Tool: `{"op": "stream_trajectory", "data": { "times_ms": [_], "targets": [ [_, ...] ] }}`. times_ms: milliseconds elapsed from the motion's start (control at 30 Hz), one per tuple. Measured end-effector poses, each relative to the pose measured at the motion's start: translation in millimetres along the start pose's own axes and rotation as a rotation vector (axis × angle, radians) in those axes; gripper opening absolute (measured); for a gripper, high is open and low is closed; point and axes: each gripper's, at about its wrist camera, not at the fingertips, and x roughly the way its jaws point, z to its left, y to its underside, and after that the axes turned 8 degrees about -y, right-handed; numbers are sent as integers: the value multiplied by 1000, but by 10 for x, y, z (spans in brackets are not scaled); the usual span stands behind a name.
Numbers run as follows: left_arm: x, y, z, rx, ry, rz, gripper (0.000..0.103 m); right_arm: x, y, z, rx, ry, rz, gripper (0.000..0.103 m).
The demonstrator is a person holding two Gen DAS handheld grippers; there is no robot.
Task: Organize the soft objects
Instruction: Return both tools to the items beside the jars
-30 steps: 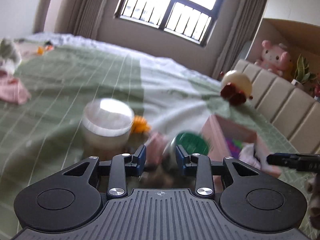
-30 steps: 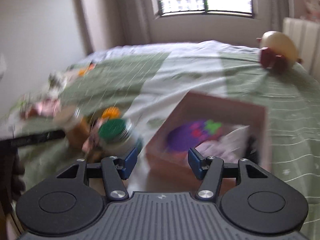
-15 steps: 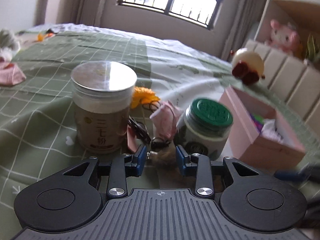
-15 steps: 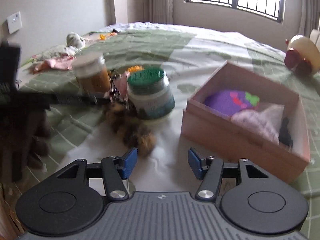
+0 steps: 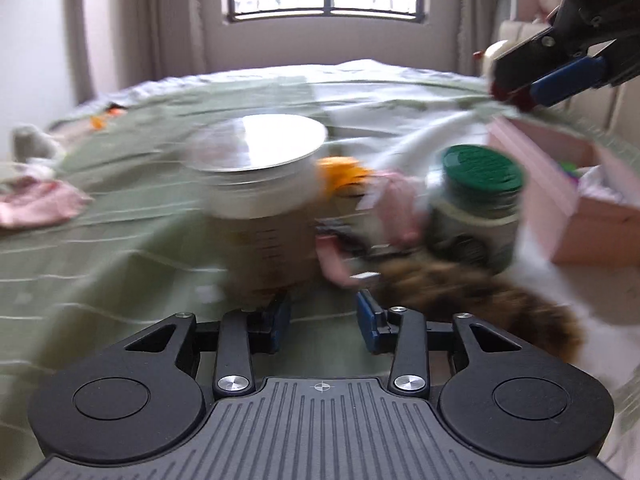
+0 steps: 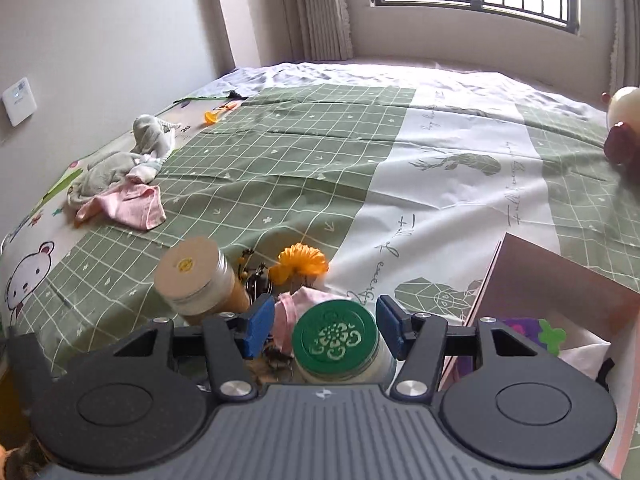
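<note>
Blurring smears the left wrist view, so the silver-lidded jar (image 5: 260,184) and brown furry toy (image 5: 476,296) on the bed (image 6: 280,168) read only roughly. The pink box (image 6: 560,280) is cut off at the right edge. Left gripper (image 5: 323,320) is open and empty. Right gripper (image 6: 325,328) hangs open above the green-lidded jar (image 6: 335,338), contact unclear.

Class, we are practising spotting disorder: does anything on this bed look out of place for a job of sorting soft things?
Two hard jars stand among the soft items: a green-lidded jar and a silver-lidded jar. A tangle of brown fur, pink fabric and cords lies between them.
</note>
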Motion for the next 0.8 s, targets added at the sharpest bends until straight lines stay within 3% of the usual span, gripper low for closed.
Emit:
{"op": "stream_trajectory", "data": {
  "times_ms": [67,200,267,400,500,600,667,800],
  "targets": [
    [-69,22,181,-54,20,-7,38,26,42,-15,-5,8,3,56],
    [-69,-12,440,-319,258,44,38,36,192,-26,-26,17,21,56],
    [-6,-70,386,-392,332,64,38,-27,325,-27,-40,24,12,56],
    [174,-201,103,-433,256,98,38,-198,673,-104,-28,18,-1,56],
    [252,-218,-161,-294,135,120,39,-301,965,-156,-51,40,2,56],
    [175,-142,-343,-144,105,107,39,-381,1152,-167,-116,88,-4,56],
    [74,-70,-363,-60,87,83,34,-438,1153,-171,-131,88,-17,56],
    [-99,36,-250,12,-10,35,25,-506,913,-173,-92,30,-49,56]
  ]
}}
